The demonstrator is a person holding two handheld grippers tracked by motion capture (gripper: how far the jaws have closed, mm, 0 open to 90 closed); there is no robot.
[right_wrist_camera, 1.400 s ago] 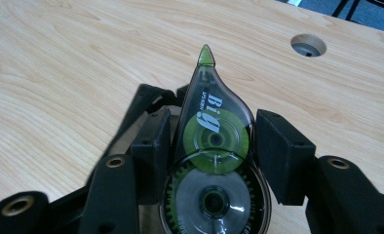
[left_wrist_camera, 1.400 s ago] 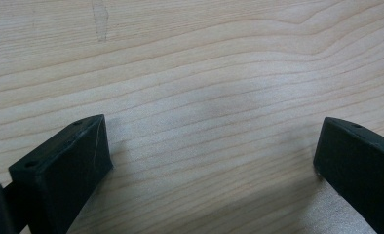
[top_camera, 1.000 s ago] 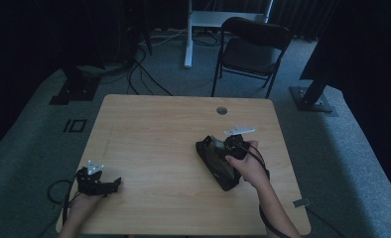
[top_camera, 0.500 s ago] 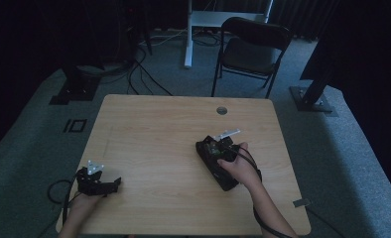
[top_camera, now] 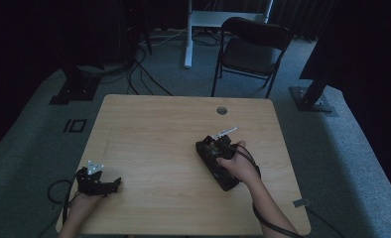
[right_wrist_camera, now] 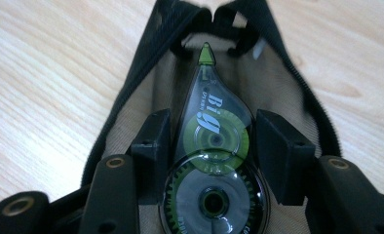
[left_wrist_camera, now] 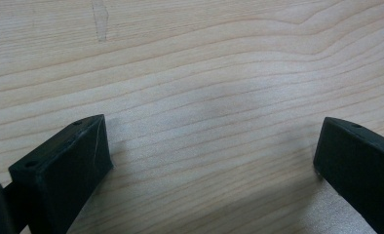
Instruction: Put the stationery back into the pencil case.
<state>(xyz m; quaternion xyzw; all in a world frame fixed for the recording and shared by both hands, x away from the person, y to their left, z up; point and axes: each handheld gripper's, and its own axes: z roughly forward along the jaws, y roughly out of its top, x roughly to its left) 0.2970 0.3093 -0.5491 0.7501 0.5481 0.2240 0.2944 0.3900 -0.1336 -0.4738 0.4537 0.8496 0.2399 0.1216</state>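
The right tool [right_wrist_camera: 212, 141] is gripping a correction-tape dispenser [right_wrist_camera: 211, 161], a clear teardrop-shaped case with green wheels inside and a green tip. In the right gripper view the two black jaws are pressing against the case's flanks, about half open around its width, and the green tip is pointing away from the camera toward the far end of a black mesh pouch [right_wrist_camera: 131, 87]. The dispenser is sitting over the pouch's see-through mesh, between its two black zipper edges (whether it is resting on the mesh or hanging just above it I cannot tell).

In the high view the right tool [top_camera: 209, 147] is lying across the dark pouch [top_camera: 227, 179] on the right half of the wooden table [top_camera: 154, 129], with the person's right hand [top_camera: 239, 166] wrapped around it and a cable trailing off toward the near edge.

The left tool [top_camera: 115, 182] is resting near the table's near-left corner in the person's left hand [top_camera: 84, 201], well apart from the pouch. In the left gripper view its jaws are standing wide apart with nothing between them, just bare wood grain beneath.
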